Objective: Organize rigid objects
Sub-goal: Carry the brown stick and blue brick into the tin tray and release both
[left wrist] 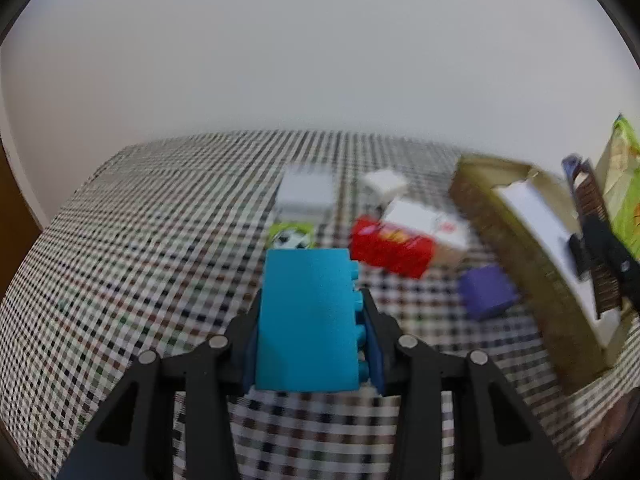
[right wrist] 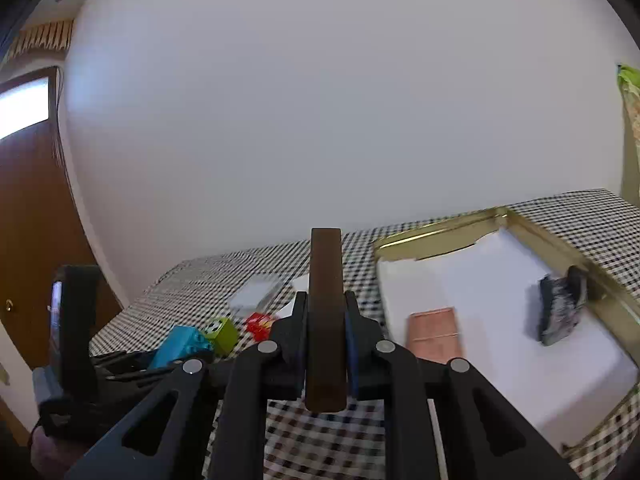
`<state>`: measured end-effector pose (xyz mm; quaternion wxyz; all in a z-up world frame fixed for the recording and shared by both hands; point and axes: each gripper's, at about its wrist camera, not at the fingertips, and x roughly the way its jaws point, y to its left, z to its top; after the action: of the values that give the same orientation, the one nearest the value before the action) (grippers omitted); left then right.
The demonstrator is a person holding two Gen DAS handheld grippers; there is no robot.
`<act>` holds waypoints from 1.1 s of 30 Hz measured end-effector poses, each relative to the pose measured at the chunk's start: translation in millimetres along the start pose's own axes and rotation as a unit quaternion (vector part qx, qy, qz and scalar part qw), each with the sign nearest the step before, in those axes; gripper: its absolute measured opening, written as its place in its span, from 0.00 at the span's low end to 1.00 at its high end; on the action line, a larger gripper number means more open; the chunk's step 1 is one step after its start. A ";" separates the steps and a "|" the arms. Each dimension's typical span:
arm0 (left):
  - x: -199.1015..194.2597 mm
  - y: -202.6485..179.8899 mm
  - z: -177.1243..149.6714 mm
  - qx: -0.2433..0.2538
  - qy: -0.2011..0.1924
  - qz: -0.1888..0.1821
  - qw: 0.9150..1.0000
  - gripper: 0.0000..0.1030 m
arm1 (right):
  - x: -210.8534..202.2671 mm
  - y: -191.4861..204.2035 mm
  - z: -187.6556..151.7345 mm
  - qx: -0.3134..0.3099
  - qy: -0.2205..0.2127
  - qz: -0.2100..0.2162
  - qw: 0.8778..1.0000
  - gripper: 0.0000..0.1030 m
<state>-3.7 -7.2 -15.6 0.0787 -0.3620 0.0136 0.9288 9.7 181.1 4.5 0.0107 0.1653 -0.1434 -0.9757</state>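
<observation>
Both jaws are pinching: left gripper (left wrist: pixel 310 344) has the blue brick (left wrist: pixel 306 320), right gripper (right wrist: pixel 326 344) the brown block (right wrist: pixel 326 312). Lower each flat into the gold tray (right wrist: pixel 440 228), clear of the pink block (right wrist: pixel 434 334).

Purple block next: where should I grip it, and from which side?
Grip the purple block across its flat side faces, coming from above: it sits alone on the checked cloth, but the tray is close on its right.

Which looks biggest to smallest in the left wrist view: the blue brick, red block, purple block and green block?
1. Blue brick, though it is held right at the lens, so nearness inflates it.
2. Red block.
3. Purple block.
4. Green block, partly hidden behind the brick, so its rank against the purple one is unsure.
</observation>
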 end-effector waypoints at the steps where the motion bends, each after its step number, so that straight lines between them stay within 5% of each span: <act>1: -5.4 -3.9 1.6 0.002 -0.009 -0.005 1.000 0.40 | -2.8 -4.9 1.4 0.002 -0.003 -0.002 1.000 0.17; 18: -6.6 -131.9 38.3 0.068 -0.042 -0.071 0.994 0.40 | -45.0 -122.0 51.2 0.013 -0.047 -0.121 0.991 0.17; 33: 31.1 -219.6 40.2 0.093 0.017 -0.098 0.991 0.40 | -8.0 -135.6 40.1 -0.019 0.036 -0.122 0.992 0.17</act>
<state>-18.9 217.1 0.1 0.2027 -0.3683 0.0660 0.9050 7.8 322.7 4.8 -0.1004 0.2161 -0.1032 -0.9657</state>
